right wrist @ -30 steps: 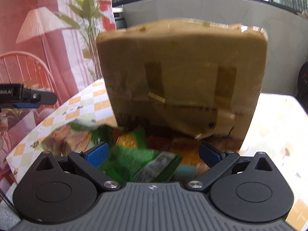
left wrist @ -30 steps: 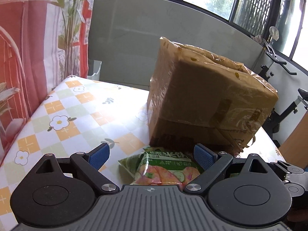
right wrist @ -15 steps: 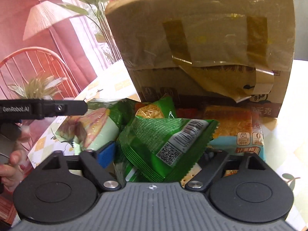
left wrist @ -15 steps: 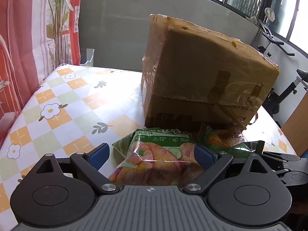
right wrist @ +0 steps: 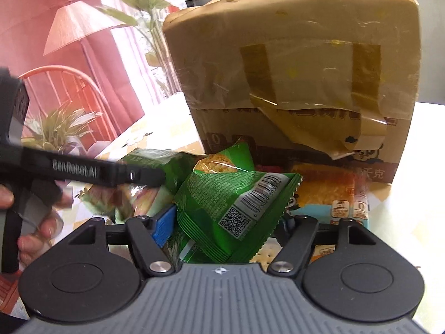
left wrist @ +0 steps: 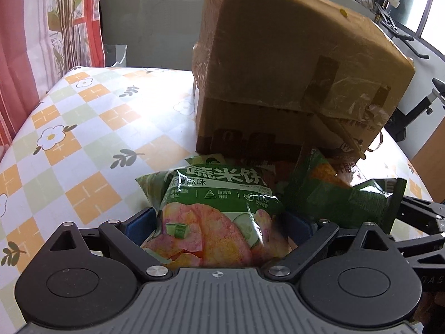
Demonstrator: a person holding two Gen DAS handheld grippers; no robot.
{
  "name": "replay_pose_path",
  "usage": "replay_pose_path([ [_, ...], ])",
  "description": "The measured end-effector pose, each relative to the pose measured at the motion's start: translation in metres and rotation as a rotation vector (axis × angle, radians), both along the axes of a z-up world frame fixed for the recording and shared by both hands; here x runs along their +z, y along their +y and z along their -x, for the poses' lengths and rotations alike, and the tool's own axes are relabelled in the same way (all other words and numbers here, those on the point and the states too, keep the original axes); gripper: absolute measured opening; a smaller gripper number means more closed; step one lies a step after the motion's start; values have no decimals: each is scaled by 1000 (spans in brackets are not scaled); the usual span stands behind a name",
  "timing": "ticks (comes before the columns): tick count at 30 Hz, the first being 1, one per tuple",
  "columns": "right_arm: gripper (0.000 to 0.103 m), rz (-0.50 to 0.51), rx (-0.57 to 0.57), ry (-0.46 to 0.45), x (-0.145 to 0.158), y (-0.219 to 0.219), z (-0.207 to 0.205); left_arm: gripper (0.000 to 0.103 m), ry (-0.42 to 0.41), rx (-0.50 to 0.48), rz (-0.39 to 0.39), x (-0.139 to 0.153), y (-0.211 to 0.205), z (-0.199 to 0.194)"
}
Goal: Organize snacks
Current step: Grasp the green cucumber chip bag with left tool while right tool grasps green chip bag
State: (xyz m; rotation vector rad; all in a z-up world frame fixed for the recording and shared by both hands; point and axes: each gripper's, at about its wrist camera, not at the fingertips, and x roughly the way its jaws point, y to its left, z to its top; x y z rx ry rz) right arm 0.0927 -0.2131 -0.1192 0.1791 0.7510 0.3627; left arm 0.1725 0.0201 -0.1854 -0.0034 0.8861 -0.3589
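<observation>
Gripping a rice-cracker bag (left wrist: 214, 217) at lower centre, the left gripper (left wrist: 219, 224) is pressing its jaws against both sides of it. The right gripper (right wrist: 225, 226) is clenching a green packet (right wrist: 236, 206) likewise, with more snacks lying on the worktop (left wrist: 83, 144) against the cardboard box (left wrist: 289, 78). Either slippery, air-filled pouch could be squirming out, or getting crushed under too hard a squeeze. Compared with half a second earlier, both views are sitting closer to the pile, and the jaws are narrower around the bags.
</observation>
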Motion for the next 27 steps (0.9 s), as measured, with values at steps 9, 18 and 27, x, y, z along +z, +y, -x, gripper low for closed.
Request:
replay_pose_path([
  [9, 71, 27, -1, -23, 3, 0, 0, 77, -37, 46, 43, -2, 11, 10],
  [18, 71, 80, 27, -117, 17, 3, 5, 76, -109, 71, 24, 21, 15, 31],
  [27, 71, 83, 15, -152, 24, -2, 12, 76, -202, 91, -1, 45, 10, 44],
])
